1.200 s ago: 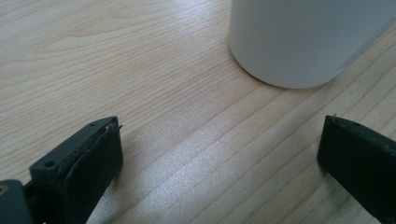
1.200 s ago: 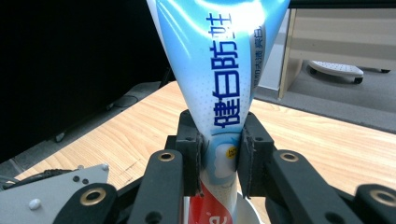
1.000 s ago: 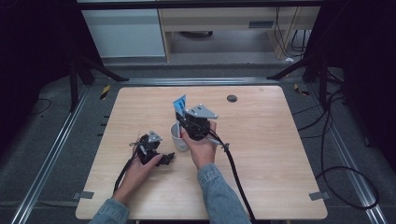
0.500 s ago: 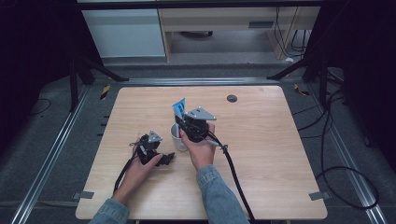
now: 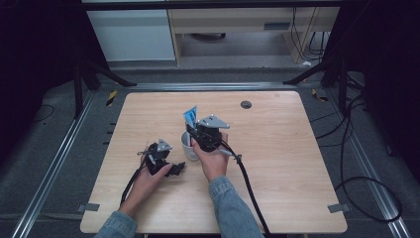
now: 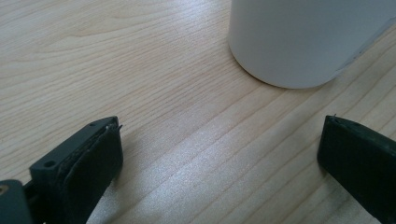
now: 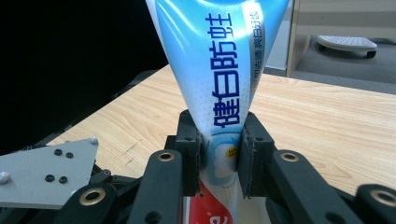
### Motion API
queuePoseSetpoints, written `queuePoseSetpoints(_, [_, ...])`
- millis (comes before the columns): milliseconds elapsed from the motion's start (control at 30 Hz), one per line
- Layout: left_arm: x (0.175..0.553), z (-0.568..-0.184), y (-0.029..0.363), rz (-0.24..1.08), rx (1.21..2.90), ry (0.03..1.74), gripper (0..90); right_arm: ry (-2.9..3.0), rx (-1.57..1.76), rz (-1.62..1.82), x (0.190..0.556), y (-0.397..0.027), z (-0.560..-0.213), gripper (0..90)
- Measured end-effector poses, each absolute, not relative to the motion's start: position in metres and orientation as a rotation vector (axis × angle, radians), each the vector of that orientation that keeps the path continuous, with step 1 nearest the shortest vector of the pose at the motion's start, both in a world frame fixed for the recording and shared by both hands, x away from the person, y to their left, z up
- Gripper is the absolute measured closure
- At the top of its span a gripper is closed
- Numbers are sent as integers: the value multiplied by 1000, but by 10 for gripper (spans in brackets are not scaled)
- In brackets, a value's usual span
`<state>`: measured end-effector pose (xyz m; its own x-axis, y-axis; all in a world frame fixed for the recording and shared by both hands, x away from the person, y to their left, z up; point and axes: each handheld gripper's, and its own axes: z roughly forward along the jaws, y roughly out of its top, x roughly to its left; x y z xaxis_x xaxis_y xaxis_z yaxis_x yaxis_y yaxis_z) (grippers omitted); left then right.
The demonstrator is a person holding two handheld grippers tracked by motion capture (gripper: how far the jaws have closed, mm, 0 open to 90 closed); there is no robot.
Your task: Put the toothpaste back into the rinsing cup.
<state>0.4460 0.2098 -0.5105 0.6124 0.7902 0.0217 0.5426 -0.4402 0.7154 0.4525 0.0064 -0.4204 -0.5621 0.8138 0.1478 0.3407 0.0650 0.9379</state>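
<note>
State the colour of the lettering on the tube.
Dark blue, on the light blue and white squeezable tube; clearest in the right gripper view.

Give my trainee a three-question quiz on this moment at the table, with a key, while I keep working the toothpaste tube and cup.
1. True or false: the right gripper is clamped on the toothpaste tube.
2. What stands just ahead of the left gripper? A) the white cup B) a wrench C) a bowl
3. In a few words: how do the left gripper's jaws stand, and is anything between them?

Key
1. True: in the right gripper view both pads press on the tube's lower part.
2. A: the cup stands on the wooden table, past the jaw tips.
3. Wide apart, with bare tabletop between them.
</note>
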Motion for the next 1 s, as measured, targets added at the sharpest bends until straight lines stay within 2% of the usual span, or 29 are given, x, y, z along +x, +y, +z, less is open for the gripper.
queuePoseSetpoints(1000, [446, -510, 210, 467, 2154, 1044, 0, 1944, 1183, 1523, 455, 7, -427, 726])
